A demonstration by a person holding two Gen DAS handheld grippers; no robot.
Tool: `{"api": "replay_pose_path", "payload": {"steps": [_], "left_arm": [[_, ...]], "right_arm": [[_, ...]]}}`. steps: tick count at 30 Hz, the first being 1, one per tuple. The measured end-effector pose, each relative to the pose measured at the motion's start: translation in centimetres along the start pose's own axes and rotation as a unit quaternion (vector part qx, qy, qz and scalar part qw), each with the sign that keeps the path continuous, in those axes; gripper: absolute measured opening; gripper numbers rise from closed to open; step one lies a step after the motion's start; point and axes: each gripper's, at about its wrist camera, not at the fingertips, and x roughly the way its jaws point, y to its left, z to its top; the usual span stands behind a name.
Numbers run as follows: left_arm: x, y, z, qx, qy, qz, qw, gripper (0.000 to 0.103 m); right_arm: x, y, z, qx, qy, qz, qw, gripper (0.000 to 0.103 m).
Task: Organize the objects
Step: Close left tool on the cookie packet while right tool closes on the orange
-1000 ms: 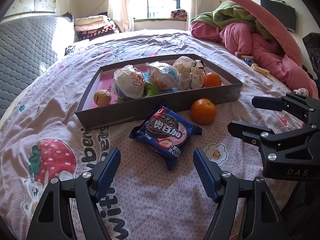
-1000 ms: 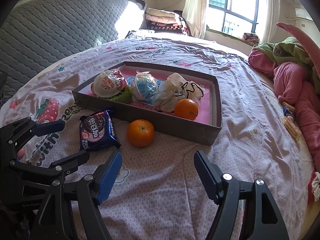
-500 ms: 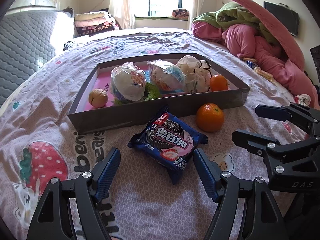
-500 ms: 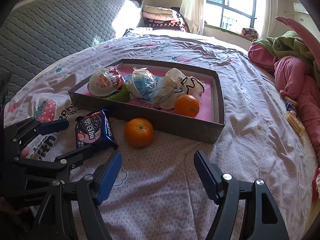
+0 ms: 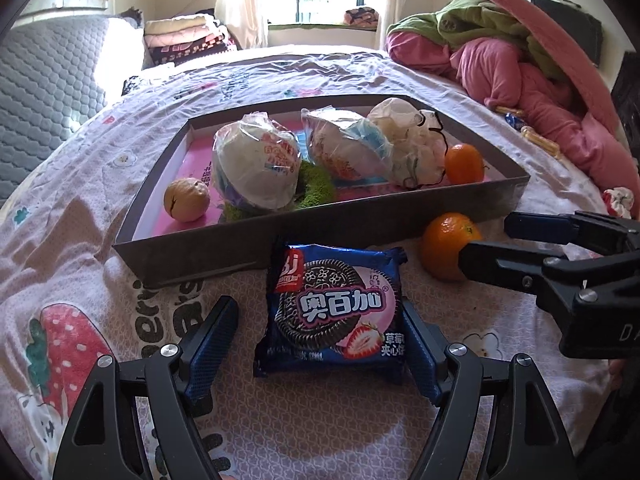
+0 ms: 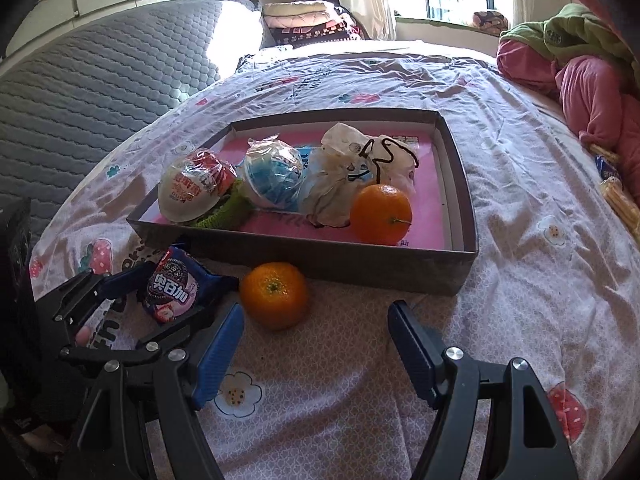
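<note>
A blue cookie packet (image 5: 334, 312) lies on the bedspread in front of a grey cardboard tray (image 5: 200, 248). My left gripper (image 5: 320, 344) is open with the packet between its fingers, the right finger close against it. A loose orange (image 6: 274, 294) lies beside the packet, just ahead of my open, empty right gripper (image 6: 314, 344). The tray (image 6: 460, 208) holds wrapped bowls (image 6: 192, 190), bagged items, a second orange (image 6: 381, 213) and a walnut (image 5: 186, 199). The right gripper also shows in the left wrist view (image 5: 492, 244), the left gripper in the right wrist view (image 6: 140, 300).
Everything lies on a soft patterned bedspread (image 6: 520, 160). A grey padded headboard (image 6: 80, 80) stands at the left. Pink and green bedding (image 5: 540, 80) is piled at the right. Folded blankets (image 6: 308, 20) sit near the window.
My left gripper has moved forward so the cookie packet now sits between its fingers. My right gripper has moved closer to the loose orange.
</note>
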Motion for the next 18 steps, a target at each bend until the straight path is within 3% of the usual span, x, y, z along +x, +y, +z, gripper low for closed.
{"api": "replay_pose_path", "payload": {"steps": [11, 15, 18], "left_arm": [[0.3, 1.0, 0.3, -0.023, 0.001, -0.006, 0.9997, 0.077], [0.3, 1.4, 0.3, -0.033, -0.003, -0.011, 0.9994, 0.062], [0.3, 1.8, 0.4, -0.04, -0.002, -0.017, 0.999, 0.06]], "right_arm": [[2.1, 0.9, 1.2, 0.007, 0.019, 0.011, 1.0, 0.074], [3.0, 1.5, 1.2, -0.006, 0.028, -0.005, 1.0, 0.067], [3.0, 1.5, 1.1, -0.007, 0.023, -0.006, 1.0, 0.059]]}}
